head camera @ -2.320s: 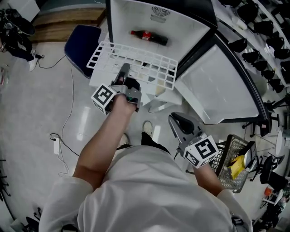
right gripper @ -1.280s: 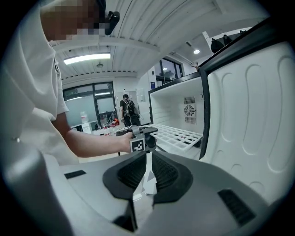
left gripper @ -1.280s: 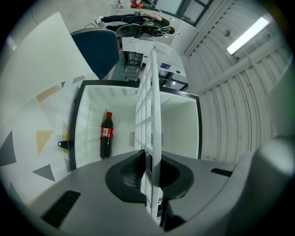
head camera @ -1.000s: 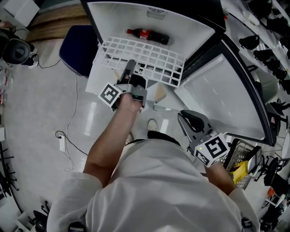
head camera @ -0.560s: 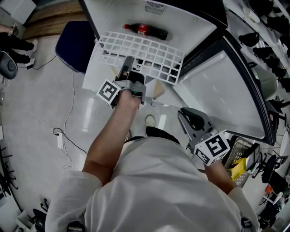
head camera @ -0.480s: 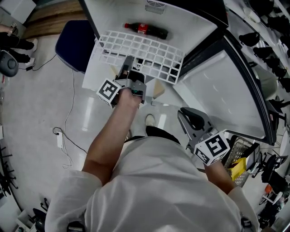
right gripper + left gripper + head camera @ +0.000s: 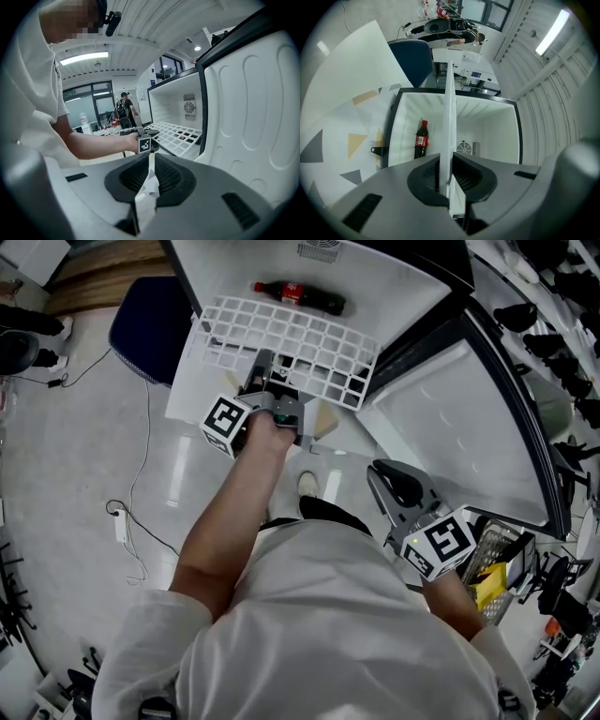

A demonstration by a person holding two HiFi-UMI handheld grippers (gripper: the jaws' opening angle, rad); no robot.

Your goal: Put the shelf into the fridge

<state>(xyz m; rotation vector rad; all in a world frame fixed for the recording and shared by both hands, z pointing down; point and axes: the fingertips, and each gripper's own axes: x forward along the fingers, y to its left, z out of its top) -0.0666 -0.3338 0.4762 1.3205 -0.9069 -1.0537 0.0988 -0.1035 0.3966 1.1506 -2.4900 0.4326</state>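
Red-labelled bottle (image 7: 298, 298) beyond white shelf (image 7: 292, 335)

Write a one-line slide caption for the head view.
Left gripper clamps the white shelf at the open fridge, a cola bottle inside; the right gripper hangs empty.
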